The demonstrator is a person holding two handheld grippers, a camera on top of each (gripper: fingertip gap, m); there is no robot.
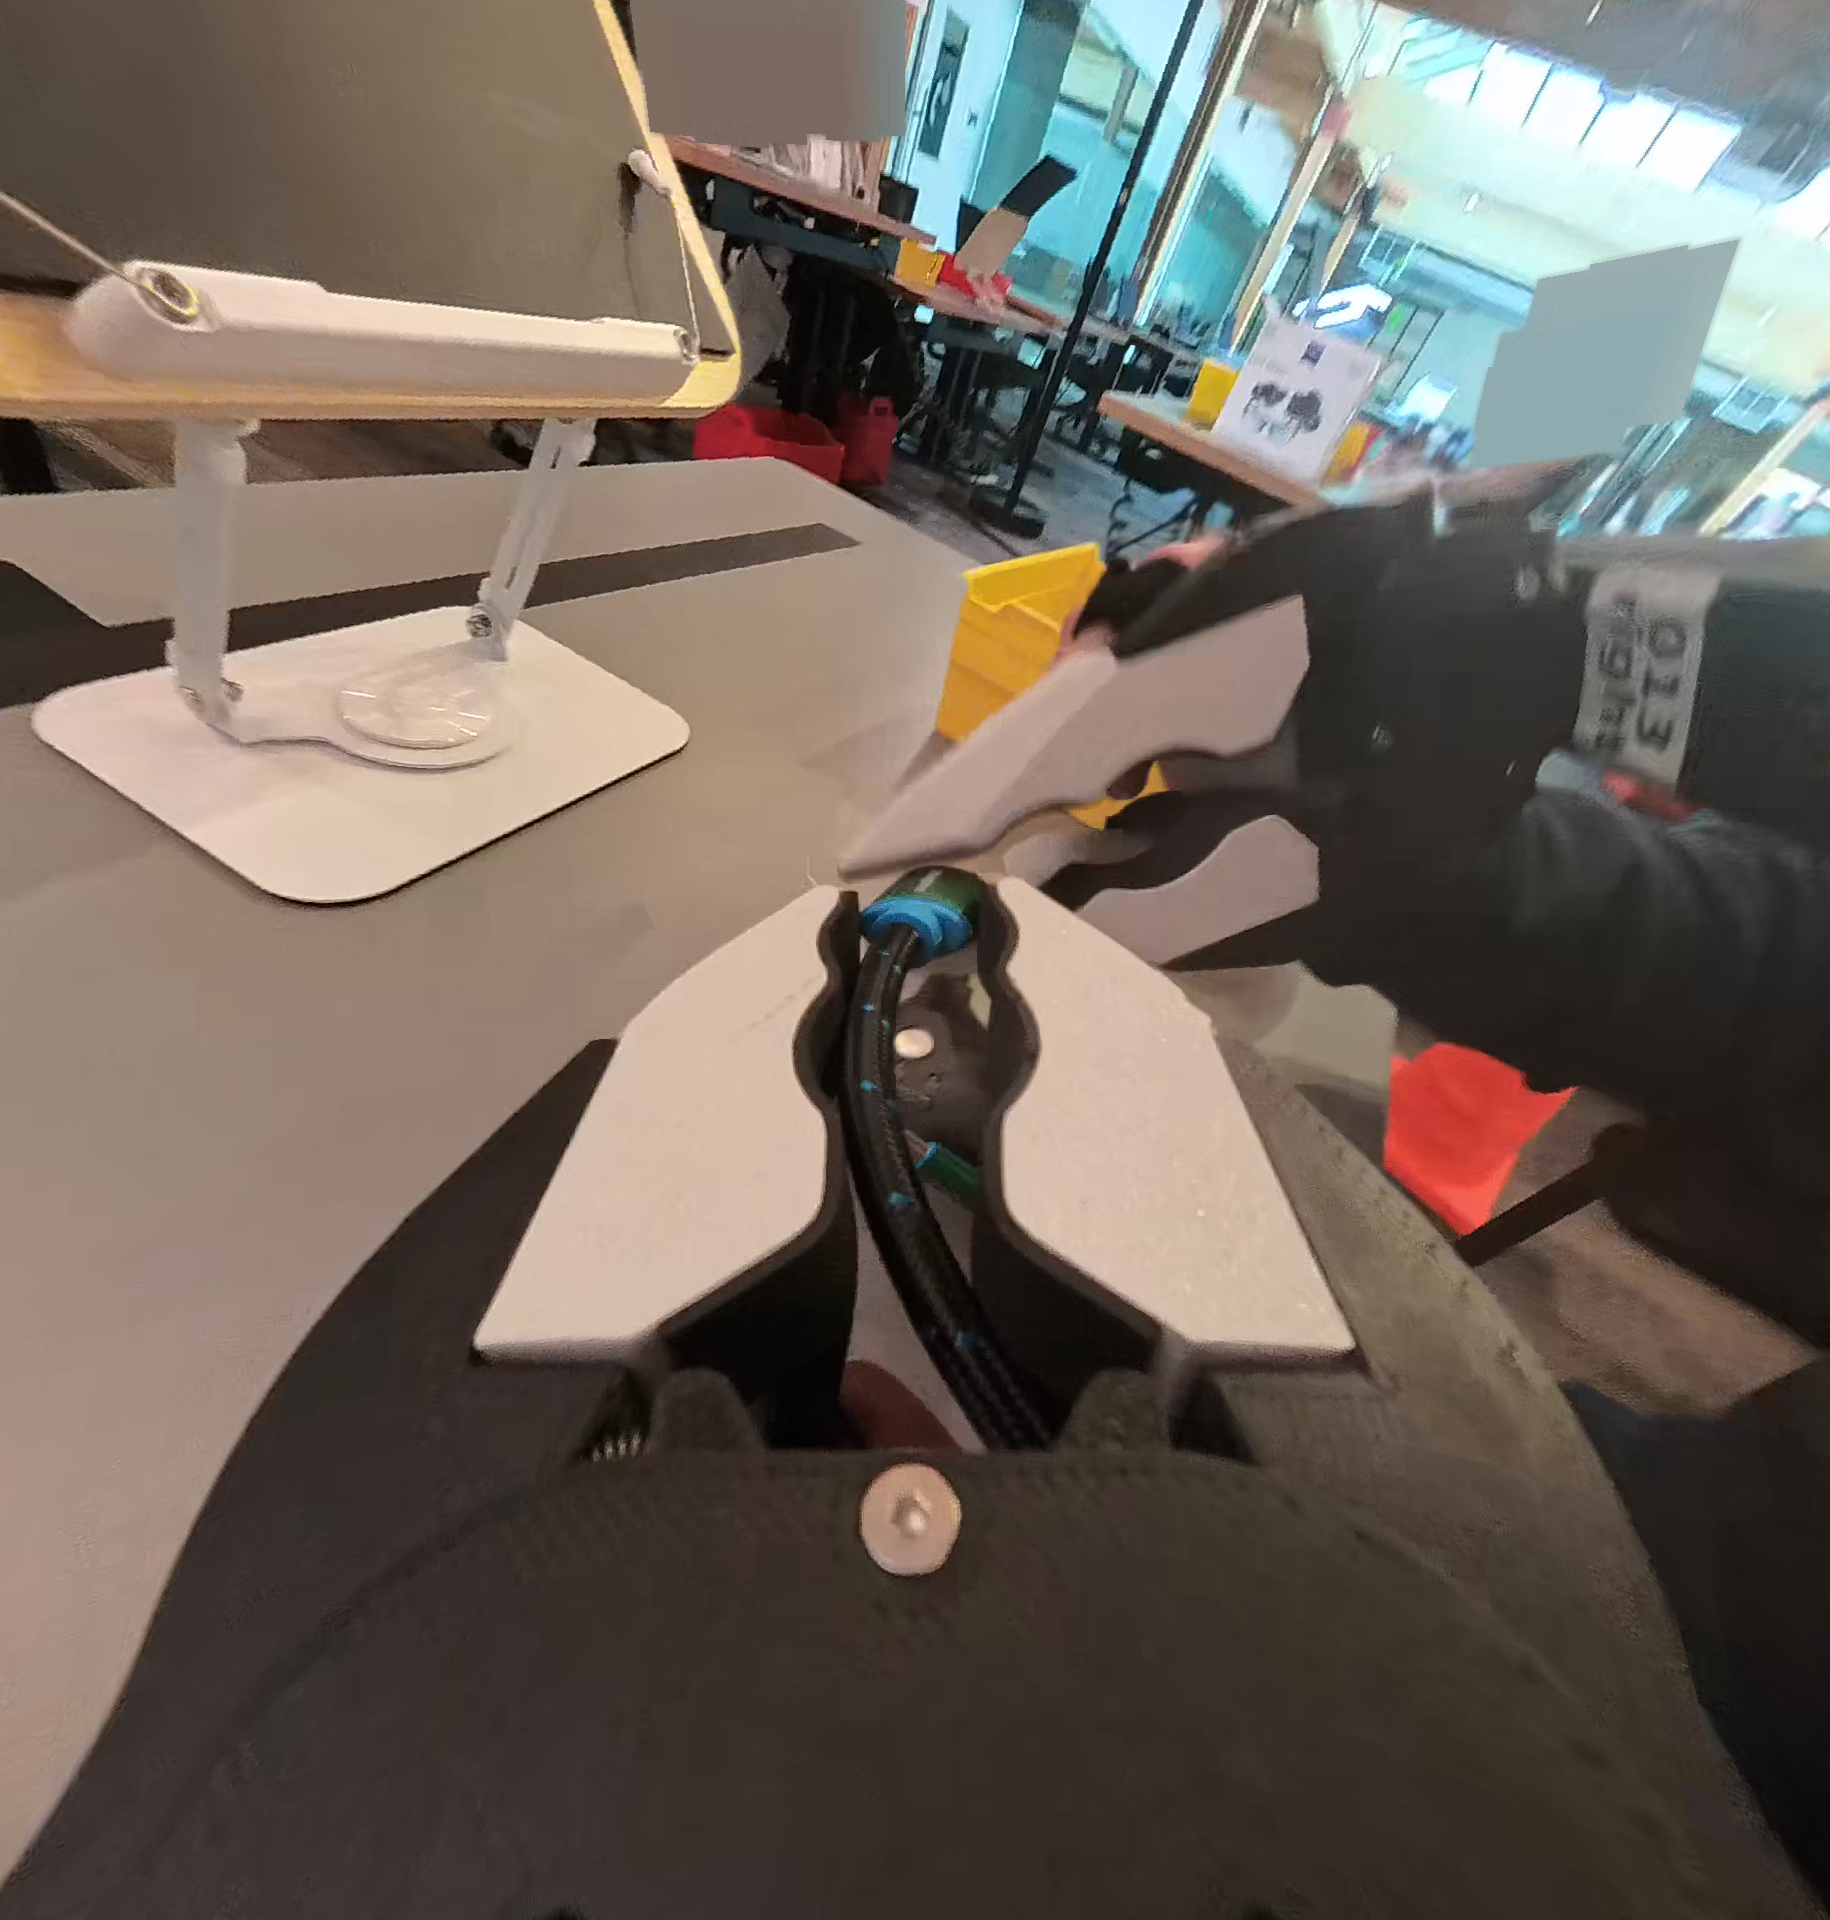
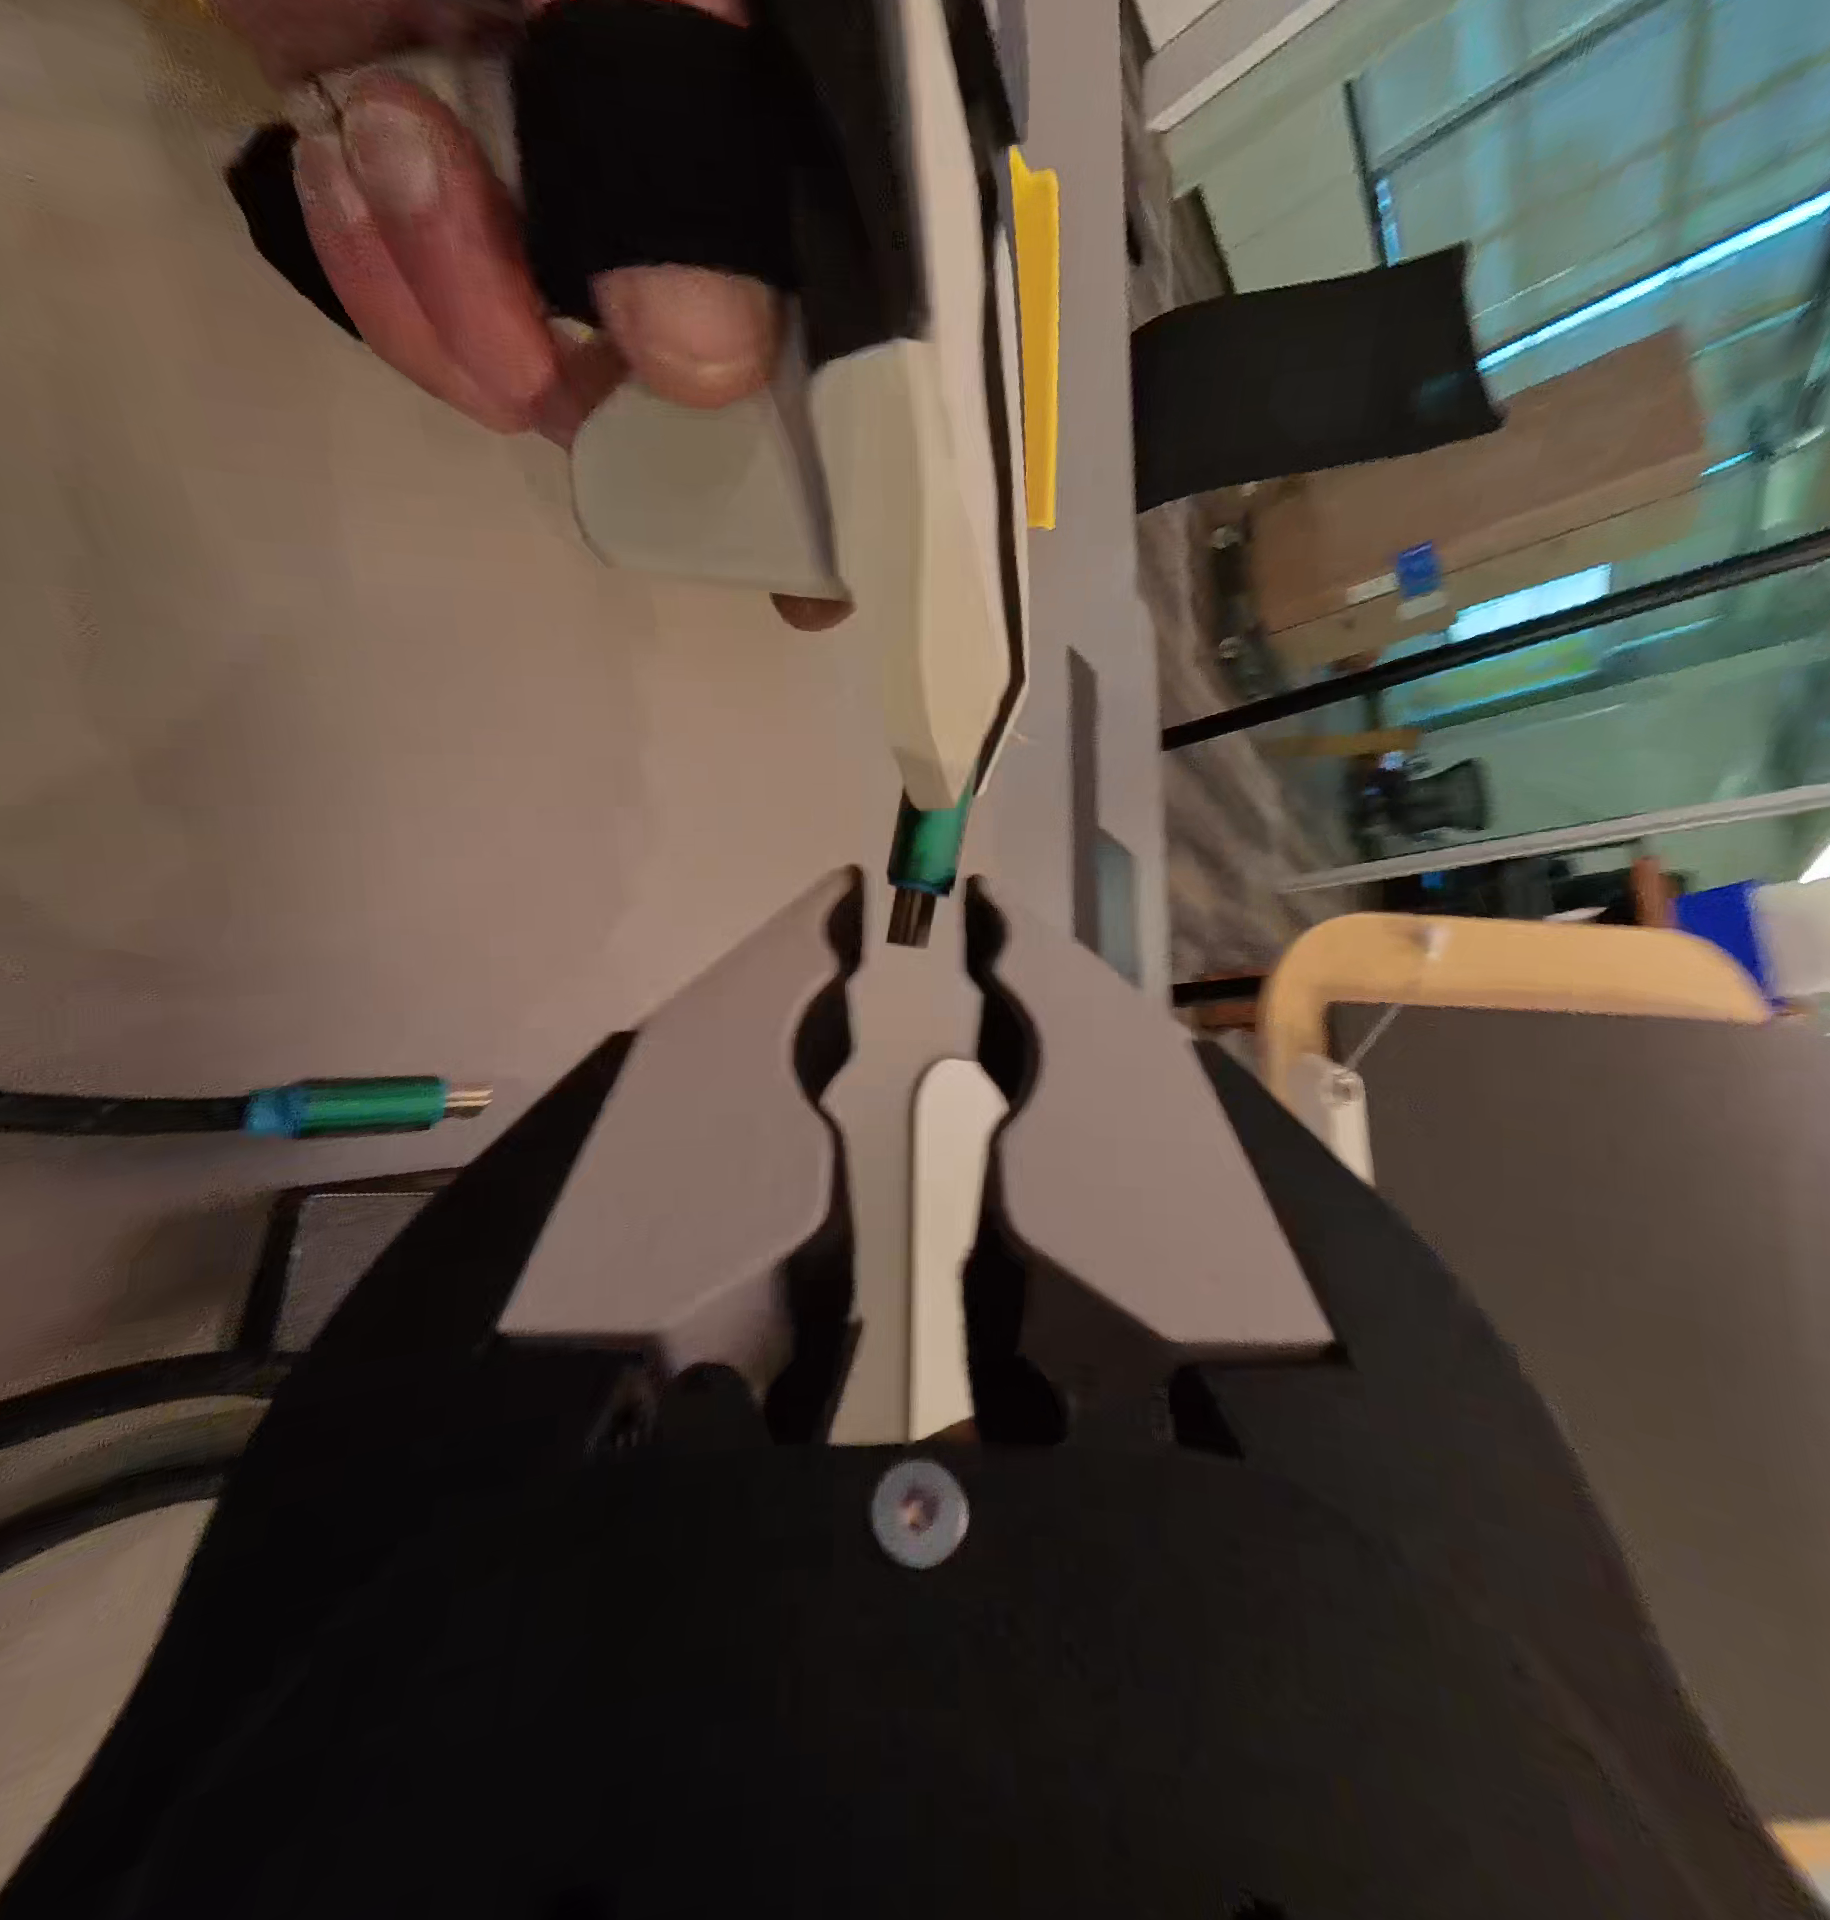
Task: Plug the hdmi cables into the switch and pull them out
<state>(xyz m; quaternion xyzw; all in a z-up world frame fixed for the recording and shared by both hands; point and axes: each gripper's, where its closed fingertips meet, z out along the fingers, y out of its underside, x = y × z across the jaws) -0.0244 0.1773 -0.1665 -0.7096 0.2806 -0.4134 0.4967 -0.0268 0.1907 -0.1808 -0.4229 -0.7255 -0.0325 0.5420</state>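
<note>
My left gripper [image 1: 921,906] is shut on a green and blue HDMI plug [image 1: 895,920]; its black braided cable [image 1: 890,1143] runs back between my fingers. The right wrist view shows that gripper [image 2: 937,790] edge-on, with the plug [image 2: 921,852] sticking out. My right gripper [image 2: 913,894] is open; the plug's metal tip sits between its fingertips, apparently untouched. It reaches in from the right in the left wrist view [image 1: 942,864]. A second green HDMI plug [image 2: 350,1107] lies loose on the table. A dark box [image 2: 308,1268], probably the switch, sits beside it, mostly hidden.
A white laptop stand [image 1: 360,769] holding a wood-edged board stands on the grey table [image 1: 163,1039] at the left. A yellow bin [image 1: 1015,634] is behind the right gripper, and a red bin [image 1: 1462,1132] sits lower right. Gloved hands hold both grippers. Only a small space, under 4 cm, lies between the two pairs of fingers.
</note>
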